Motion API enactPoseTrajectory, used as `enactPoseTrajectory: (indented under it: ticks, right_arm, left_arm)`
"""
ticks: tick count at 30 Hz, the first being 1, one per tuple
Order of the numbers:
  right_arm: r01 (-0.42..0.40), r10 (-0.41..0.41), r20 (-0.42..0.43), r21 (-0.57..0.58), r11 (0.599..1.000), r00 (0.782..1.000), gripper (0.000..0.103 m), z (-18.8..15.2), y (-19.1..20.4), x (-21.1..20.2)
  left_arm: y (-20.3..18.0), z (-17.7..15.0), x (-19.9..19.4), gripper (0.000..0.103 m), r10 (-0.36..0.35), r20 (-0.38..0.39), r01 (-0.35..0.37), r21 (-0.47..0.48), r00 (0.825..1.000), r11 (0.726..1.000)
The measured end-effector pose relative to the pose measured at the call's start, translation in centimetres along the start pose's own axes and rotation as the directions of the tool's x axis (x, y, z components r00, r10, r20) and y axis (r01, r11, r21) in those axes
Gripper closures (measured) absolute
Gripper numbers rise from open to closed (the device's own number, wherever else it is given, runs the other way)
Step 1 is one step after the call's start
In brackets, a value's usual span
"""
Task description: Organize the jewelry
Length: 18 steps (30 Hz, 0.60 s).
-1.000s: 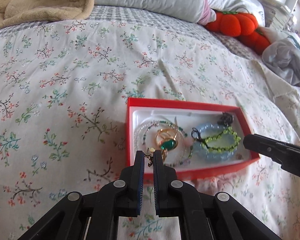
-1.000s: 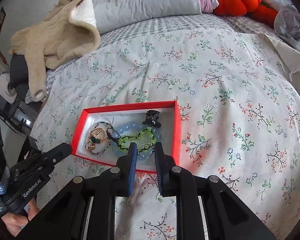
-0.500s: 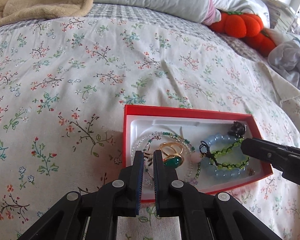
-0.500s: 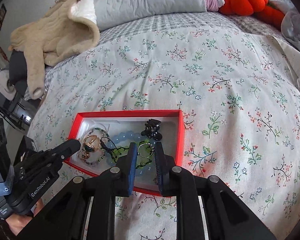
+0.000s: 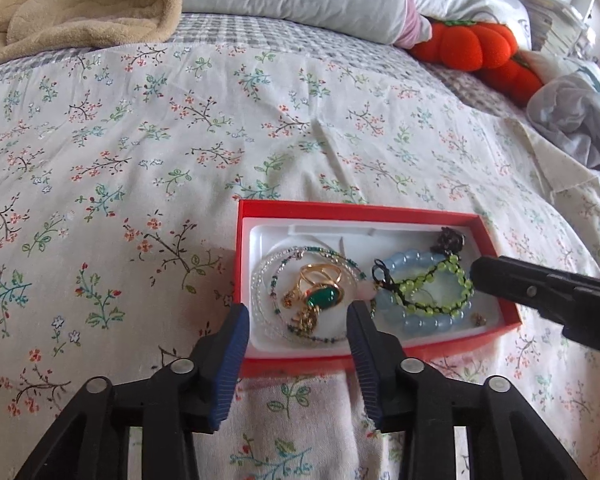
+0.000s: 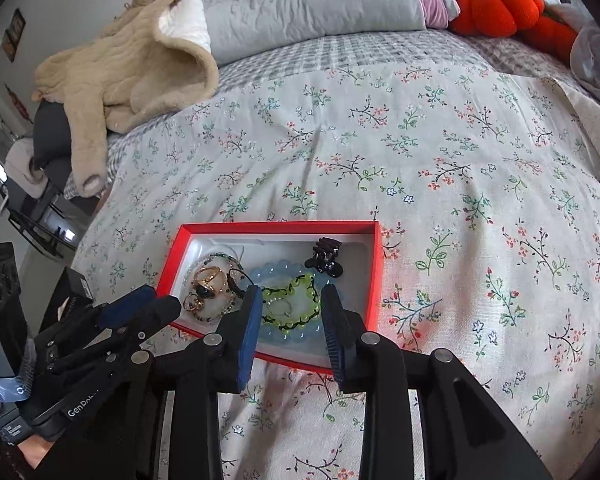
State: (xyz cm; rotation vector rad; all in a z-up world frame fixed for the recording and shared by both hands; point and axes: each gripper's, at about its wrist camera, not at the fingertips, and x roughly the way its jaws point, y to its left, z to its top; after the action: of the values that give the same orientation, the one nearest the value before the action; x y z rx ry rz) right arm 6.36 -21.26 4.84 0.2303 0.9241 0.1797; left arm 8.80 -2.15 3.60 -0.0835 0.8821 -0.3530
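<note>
Both hand-held grippers, left (image 5: pixel 296 322) and right (image 6: pixel 287 306), hang wide and empty over the shallow red cardboard box (image 5: pixel 340 209) on the bed; tangled beaded bracelets (image 6: pixel 288 304) could snag together if lifted.

1. Red box (image 5: pixel 358 210) with a white liner lies open on the bed.
2. Gold ring with a green stone (image 5: pixel 320 294) rests at the box's 9 o'clock, inside a clear beaded strand (image 5: pixel 260 280).
3. Blue bead bracelet (image 5: pixel 424 322) under a green-and-black one (image 5: pixel 440 284), toward 3 o'clock.
4. Dark hair clip (image 6: pixel 324 258) at 1 o'clock.
</note>
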Motion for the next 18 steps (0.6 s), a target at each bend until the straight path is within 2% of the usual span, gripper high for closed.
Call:
enactPoseTrajectory:
  ticks: [2, 3, 7, 12, 17, 18]
  right_arm:
    - [0.002, -0.002, 0.004, 0.009, 1.000, 1.000, 0.068, -0.3, -0.2, -0.8]
    - [0.006, -0.006, 0.005, 0.013, 1.000, 1.000, 0.068, -0.4, -0.3, -1.1]
    - [0.028, -0.028, 0.011, 0.012, 1.000, 1.000, 0.047, -1.4, -0.6, -2.3]
    - [0.074, -0.074, -0.003, -0.014, 0.997, 0.997, 0.042, -3.3, -0.5, -3.6]
    - [0.117, -0.117, -0.014, -0.014, 0.993, 0.993, 0.018, -6.0, -0.4, -4.8]
    - [0.120, -0.121, -0.012, -0.020, 0.993, 0.993, 0.017, -6.5, -0.2, -5.0]
  left_arm:
    - [-0.2, -0.4, -0.4, 0.050, -0.008, -0.008, 0.008, 0.002, 1.000, 1.000]
    - [-0.2, -0.6, -0.5, 0.044, -0.004, -0.012, 0.004, 0.002, 1.000, 1.000]
    - [-0.8, -1.6, -1.4, 0.024, 0.052, -0.008, -0.052, 0.017, 0.999, 0.998]
    - [-1.4, -3.2, -2.5, 0.011, 0.132, -0.009, -0.131, 0.062, 0.991, 0.989]
    - [-1.5, -5.2, -3.3, 0.002, 0.169, -0.054, -0.166, 0.063, 0.984, 0.984]
    - [-1.5, -5.5, -3.5, 0.001, 0.175, -0.057, -0.172, 0.064, 0.983, 0.983]
